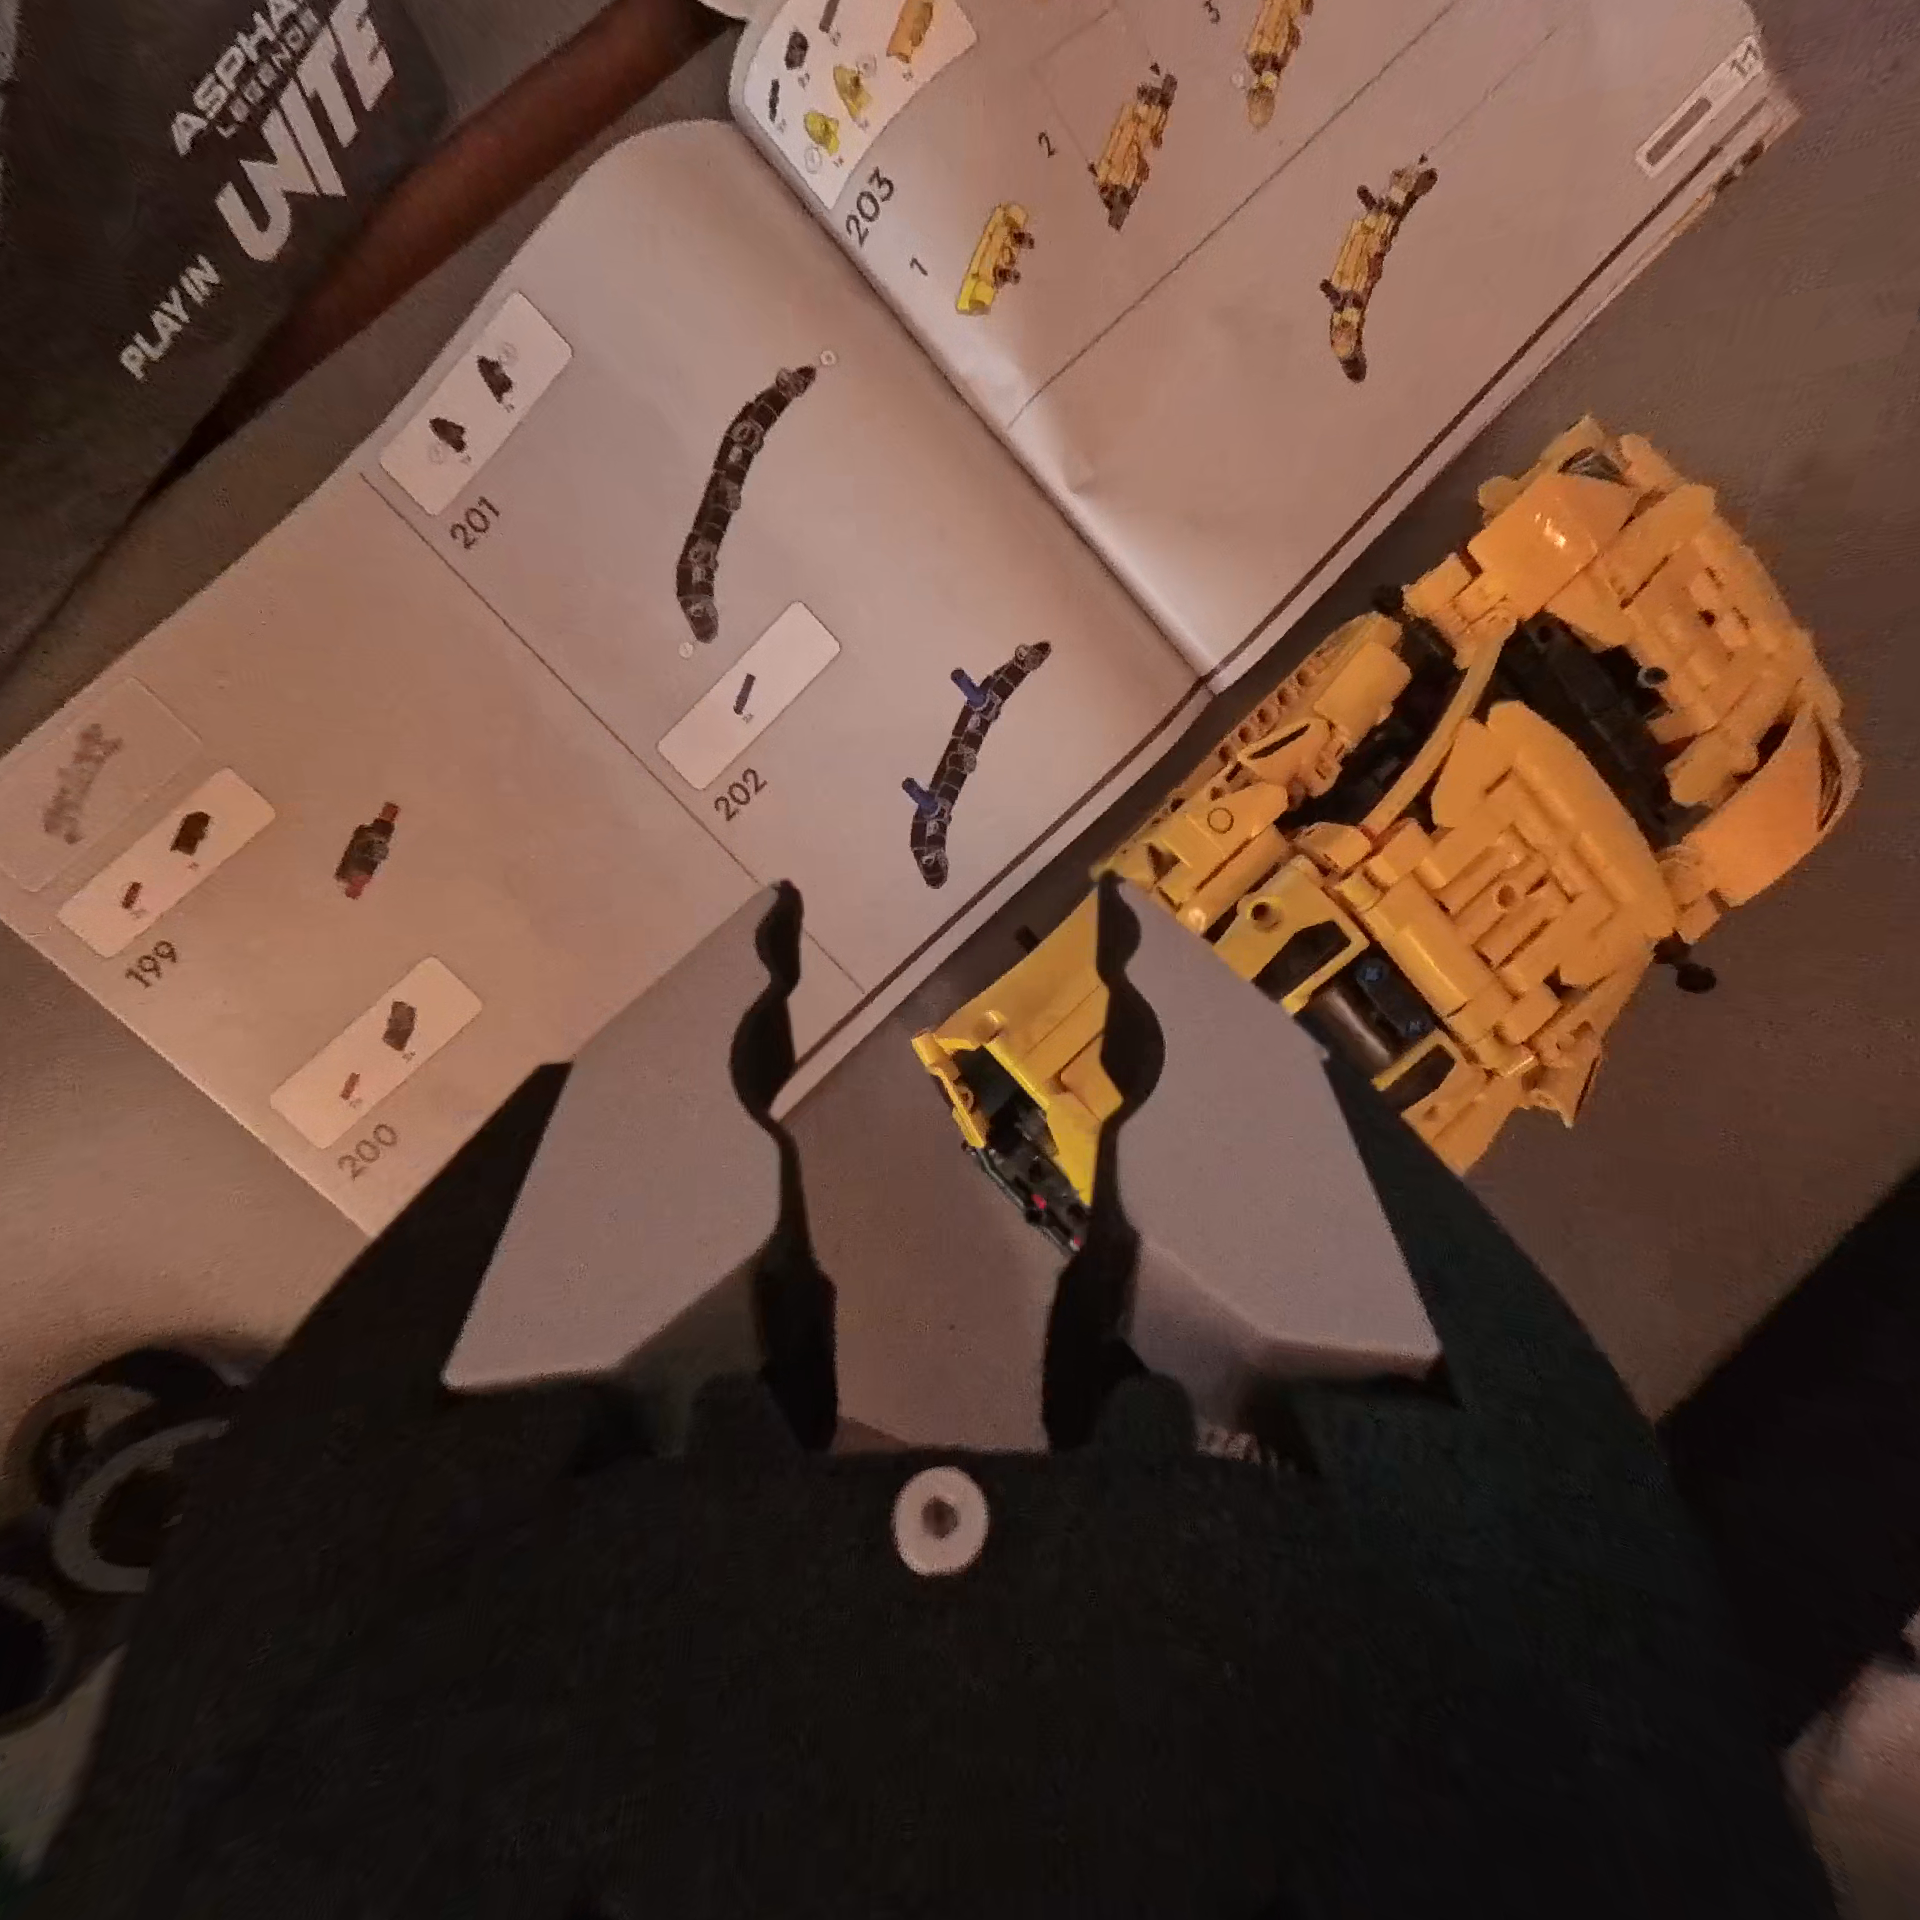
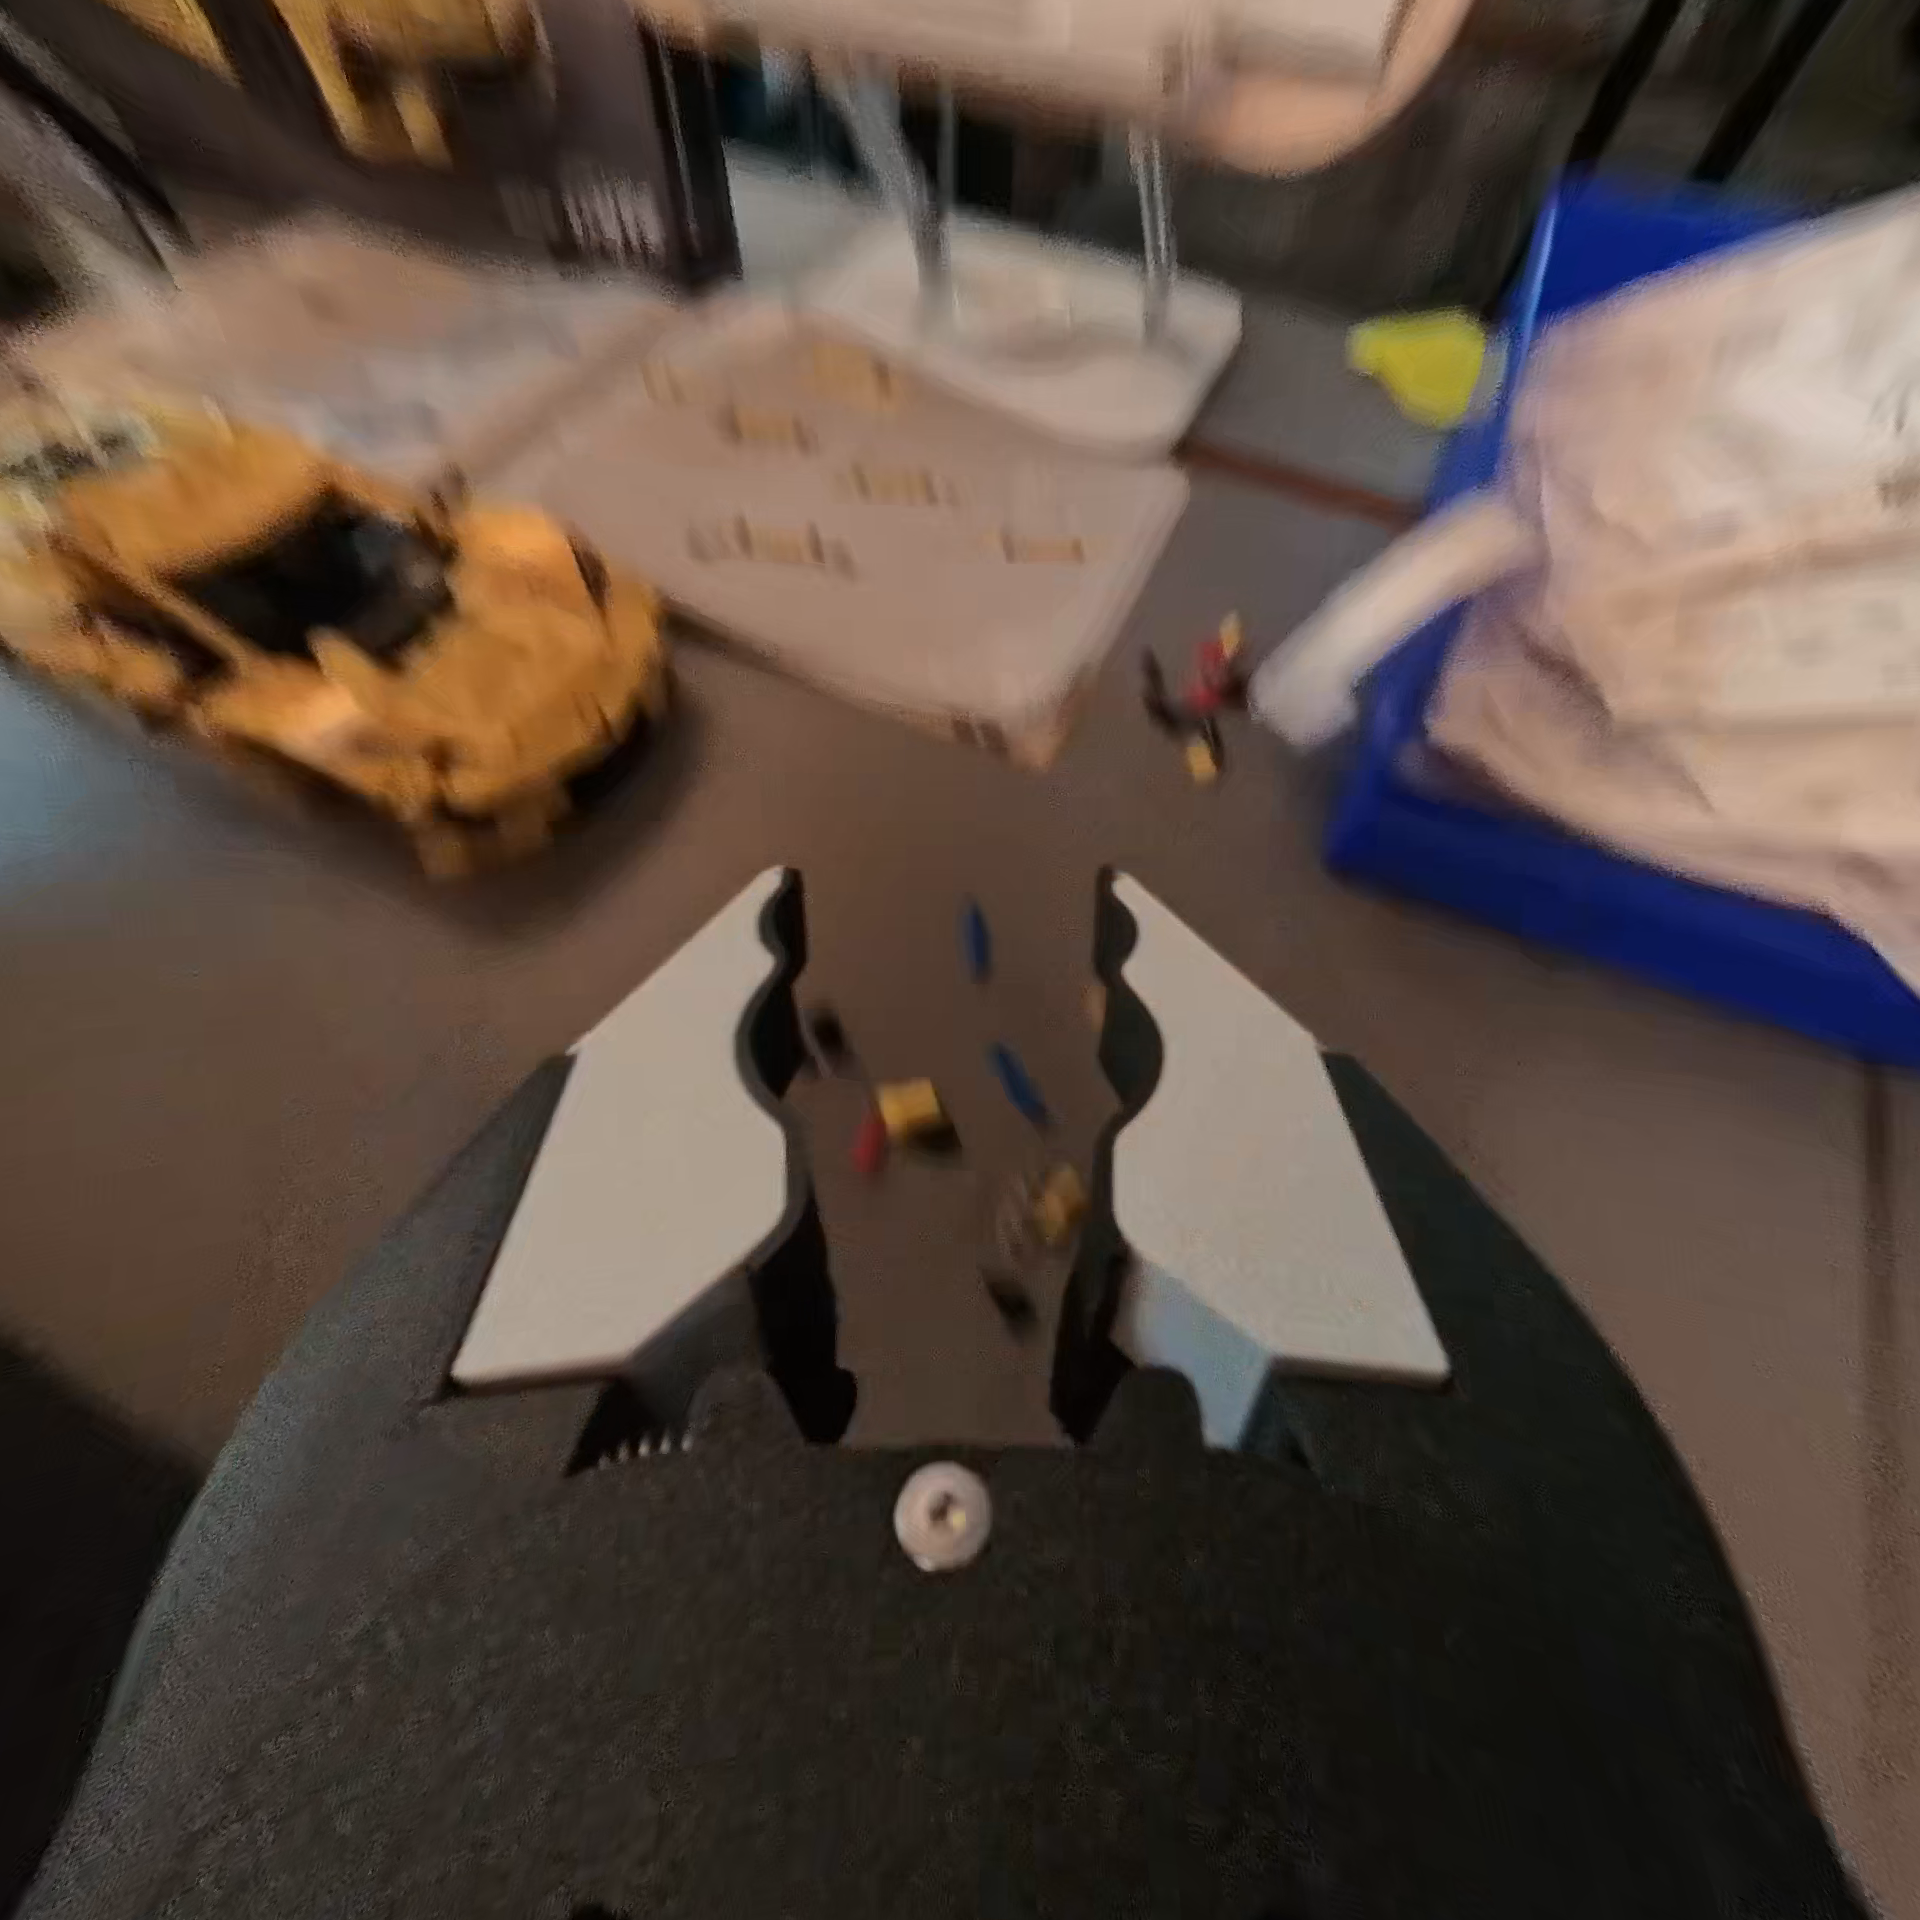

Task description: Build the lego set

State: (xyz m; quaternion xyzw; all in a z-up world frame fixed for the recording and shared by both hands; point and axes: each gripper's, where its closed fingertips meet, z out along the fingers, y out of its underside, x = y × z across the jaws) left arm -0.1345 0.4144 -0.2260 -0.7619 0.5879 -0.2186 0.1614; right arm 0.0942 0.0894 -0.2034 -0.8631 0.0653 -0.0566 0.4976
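Ahead of the left tool (image 1: 940,904), the open instruction booklet (image 1: 644,582) carries black printed step numbers beside its pale part boxes, with smaller numerals by the yellow sub-steps on the far page. Beyond it to the left, a dark printed sheet (image 1: 208,208) bears bold white lettering. From the right tool (image 2: 945,894), all print is too blurred to read.

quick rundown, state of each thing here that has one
left gripper: open, holding nothing
right gripper: open, holding nothing
yellow lego car: partly built, resting on the grey surface
instruction booklet: lying open beside the car
small loose pieces: scattered, unattached
blue bin: holds crumpled bags
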